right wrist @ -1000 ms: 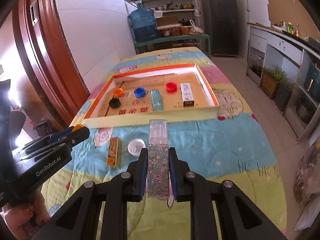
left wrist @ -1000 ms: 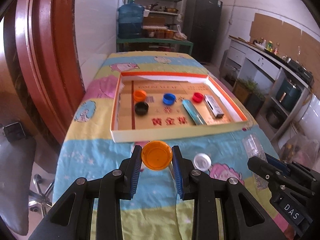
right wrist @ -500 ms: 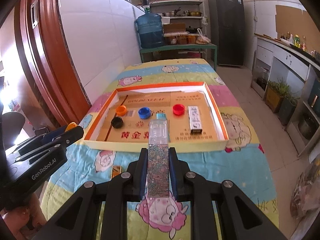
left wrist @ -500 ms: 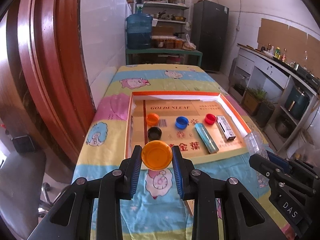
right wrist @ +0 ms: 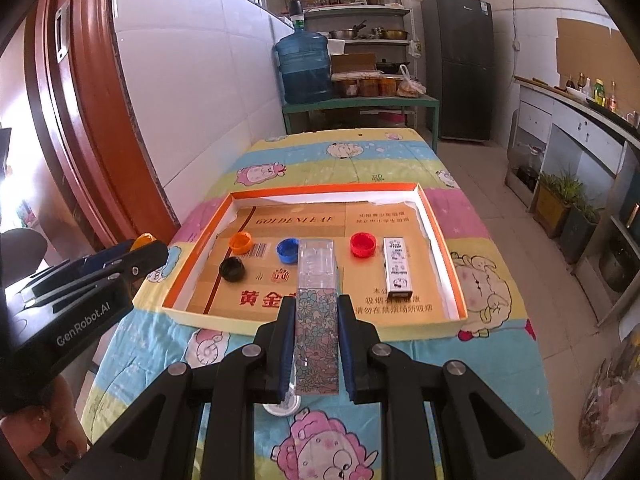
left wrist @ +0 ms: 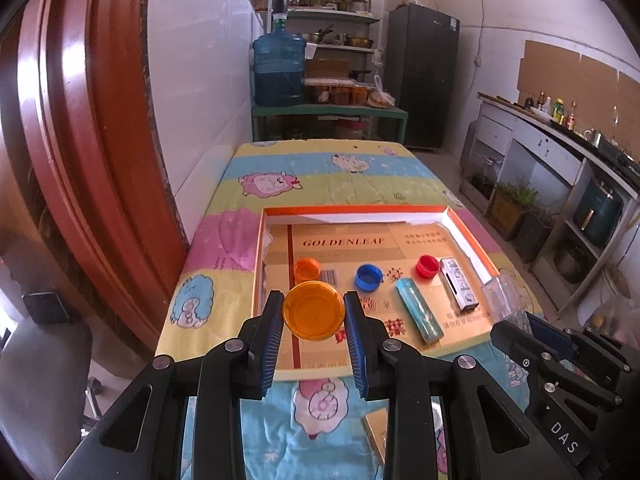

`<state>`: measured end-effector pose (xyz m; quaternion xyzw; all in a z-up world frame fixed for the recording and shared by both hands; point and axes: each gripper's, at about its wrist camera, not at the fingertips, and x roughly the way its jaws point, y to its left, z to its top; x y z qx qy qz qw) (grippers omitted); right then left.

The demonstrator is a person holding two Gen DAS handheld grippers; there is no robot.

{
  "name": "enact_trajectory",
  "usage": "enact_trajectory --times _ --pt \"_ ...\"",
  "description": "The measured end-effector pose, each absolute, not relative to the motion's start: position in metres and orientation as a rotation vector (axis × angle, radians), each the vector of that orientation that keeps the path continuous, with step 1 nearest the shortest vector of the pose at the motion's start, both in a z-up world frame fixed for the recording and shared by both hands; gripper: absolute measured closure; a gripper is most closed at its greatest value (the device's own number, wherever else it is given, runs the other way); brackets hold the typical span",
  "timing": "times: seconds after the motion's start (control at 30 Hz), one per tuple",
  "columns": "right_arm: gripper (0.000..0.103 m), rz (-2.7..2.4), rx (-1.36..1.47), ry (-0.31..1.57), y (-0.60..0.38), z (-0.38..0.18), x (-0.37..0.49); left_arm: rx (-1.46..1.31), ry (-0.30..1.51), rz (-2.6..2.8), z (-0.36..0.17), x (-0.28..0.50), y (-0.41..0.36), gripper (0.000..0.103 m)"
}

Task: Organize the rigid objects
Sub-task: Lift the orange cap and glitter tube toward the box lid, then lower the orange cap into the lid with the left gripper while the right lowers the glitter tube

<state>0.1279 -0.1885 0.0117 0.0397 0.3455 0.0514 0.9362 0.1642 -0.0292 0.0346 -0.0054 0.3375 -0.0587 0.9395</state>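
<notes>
Both claws have risen and advanced since a second ago, so the tray now sits under their tips. The left claw [left wrist: 313,312] grips a large orange lid [left wrist: 313,310]; the right claw [right wrist: 316,330] clamps a clear floral box [right wrist: 316,308]. Best lower each onto bare tray [right wrist: 440,240] floor: the lid toward 11 o'clock beside the small orange cap [left wrist: 307,269], the box at 12, clear of the blue cap [right wrist: 288,250].

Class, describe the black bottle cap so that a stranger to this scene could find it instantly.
Start at the orange-rimmed cardboard tray on the cartoon-print cloth. Along its left side lie the bottle caps. The black cap sits nearest the front, just before the small orange cap; it is the only dark one.
</notes>
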Motion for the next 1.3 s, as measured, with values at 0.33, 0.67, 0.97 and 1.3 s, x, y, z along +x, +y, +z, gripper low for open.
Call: enact_trajectory --times 0.33,0.67,0.97,1.3 --pt "0.083 0.085 0.067 0.701 -0.203 0.021 0.153 -0.022 0.693 -0.135 0.041 0.195 -0.025 0.072" --pt "0.083 0.095 0.066 0.737 -0.214 0.017 0.187 -0.036 0.714 -0.172 0.04 0.226 -0.031 0.072" --pt "0.083 0.106 0.06 0.806 -0.218 -0.007 0.212 -0.051 0.792 -0.237 0.013 0.244 -0.049 0.072" --pt "0.083 0.12 0.052 0.863 -0.215 -0.031 0.223 -0.009 0.881 -0.278 -0.024 0.249 -0.07 0.072"
